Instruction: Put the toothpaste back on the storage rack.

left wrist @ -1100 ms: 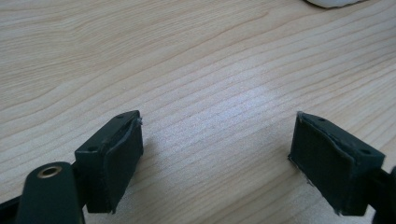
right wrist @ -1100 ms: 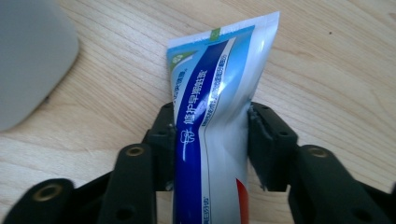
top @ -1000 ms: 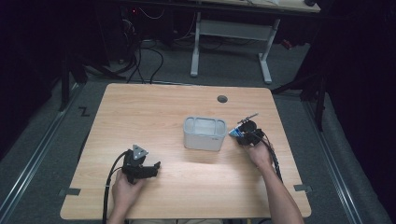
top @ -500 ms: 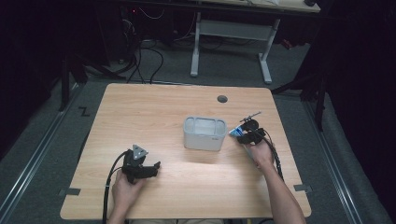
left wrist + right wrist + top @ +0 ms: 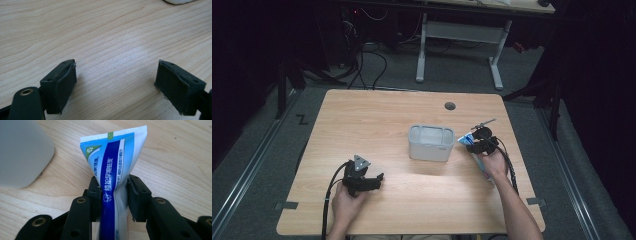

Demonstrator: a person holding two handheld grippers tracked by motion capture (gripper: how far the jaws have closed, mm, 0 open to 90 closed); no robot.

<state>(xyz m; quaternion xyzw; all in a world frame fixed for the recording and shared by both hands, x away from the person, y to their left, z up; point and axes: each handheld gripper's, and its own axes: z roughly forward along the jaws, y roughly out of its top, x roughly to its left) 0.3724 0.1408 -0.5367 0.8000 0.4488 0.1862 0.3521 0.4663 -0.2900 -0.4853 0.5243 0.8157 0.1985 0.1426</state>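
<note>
Wooden desk [image 5: 377, 125] in dark room. Toothpaste tube [image 5: 113, 173] lay right of grey bin [image 5: 430, 143], soft, light, dented easily. Right gripper [image 5: 113, 197] jaws had just been closing, pinching tube mid-body; firmer hold nearer cap. Left gripper [image 5: 116, 80] jaws wide, empty, near-left.

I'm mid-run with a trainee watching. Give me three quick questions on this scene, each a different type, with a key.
1. True or false: the right gripper has its fingers pressed on the toothpaste tube.
2. The grey bin sits where relative to the tube? A) to its left in the high view B) on top of it C) at the table's far edge
3. Fill in: the left gripper hangs over bare ____ with its jaws wide apart.

Key: 1 true; 2 A; 3 table.
</note>
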